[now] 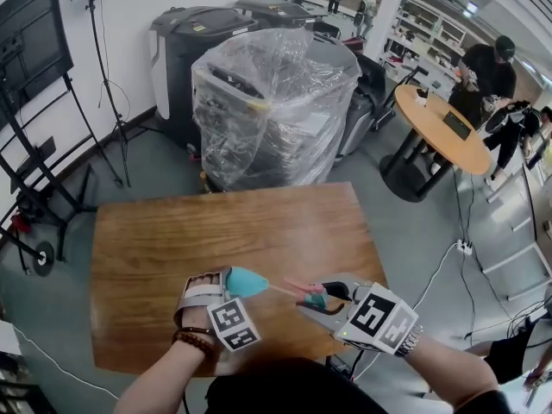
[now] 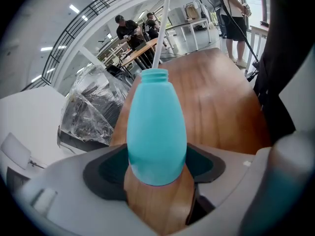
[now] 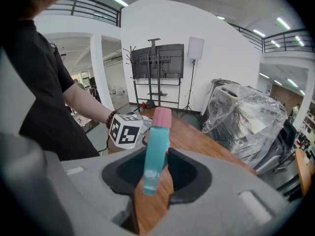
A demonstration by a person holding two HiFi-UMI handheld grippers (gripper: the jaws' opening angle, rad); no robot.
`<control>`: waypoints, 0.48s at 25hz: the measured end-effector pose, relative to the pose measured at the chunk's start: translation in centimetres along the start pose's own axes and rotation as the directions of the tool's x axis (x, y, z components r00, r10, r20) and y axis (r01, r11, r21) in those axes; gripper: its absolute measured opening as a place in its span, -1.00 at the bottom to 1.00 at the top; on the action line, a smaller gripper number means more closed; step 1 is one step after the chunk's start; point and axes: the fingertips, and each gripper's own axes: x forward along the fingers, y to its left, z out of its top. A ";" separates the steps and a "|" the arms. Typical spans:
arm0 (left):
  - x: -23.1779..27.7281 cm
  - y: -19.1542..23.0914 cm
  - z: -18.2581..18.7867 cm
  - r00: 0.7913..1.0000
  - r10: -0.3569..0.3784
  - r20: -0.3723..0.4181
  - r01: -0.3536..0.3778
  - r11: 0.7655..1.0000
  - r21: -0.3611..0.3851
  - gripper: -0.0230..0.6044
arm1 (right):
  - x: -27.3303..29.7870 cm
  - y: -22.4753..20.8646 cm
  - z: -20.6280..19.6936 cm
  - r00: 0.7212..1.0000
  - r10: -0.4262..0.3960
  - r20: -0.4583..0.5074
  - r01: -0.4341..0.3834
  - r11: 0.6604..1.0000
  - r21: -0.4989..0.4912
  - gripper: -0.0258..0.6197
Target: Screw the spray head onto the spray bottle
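My left gripper (image 1: 231,281) is shut on a teal spray bottle (image 1: 246,281), which lies tilted above the wooden table (image 1: 216,231) with its neck to the right. In the left gripper view the bottle (image 2: 156,127) sits between the jaws, its open threaded neck (image 2: 155,74) pointing away. A thin white dip tube (image 2: 161,28) reaches down into that neck. My right gripper (image 1: 321,298) is shut on the spray head (image 1: 310,295), teal with a pink top, just right of the bottle. The right gripper view has the spray head (image 3: 156,141) upright between the jaws.
A machine wrapped in clear plastic (image 1: 267,102) stands behind the table, with dark bins beside it. A round wooden table (image 1: 440,128) with people near it is at the far right. A screen stand (image 1: 34,145) and a tripod (image 1: 108,93) are at the left.
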 end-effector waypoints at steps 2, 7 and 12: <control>-0.7 0.0 1.1 1.000 0.009 0.017 -0.010 1.000 0.021 0.31 | 0.5 0.1 -0.1 1.000 0.004 0.001 -0.004 1.000 -0.008 -0.54; -3.3 0.1 4.2 0.997 0.025 0.074 -0.030 0.998 0.062 0.31 | 1.4 0.2 -0.2 1.000 0.012 0.017 -0.011 0.999 -0.035 -0.54; -5.4 -0.1 6.2 0.992 0.026 0.120 -0.036 0.996 0.082 0.31 | 2.1 0.3 -0.4 1.000 -0.002 0.029 0.005 0.996 -0.086 -0.54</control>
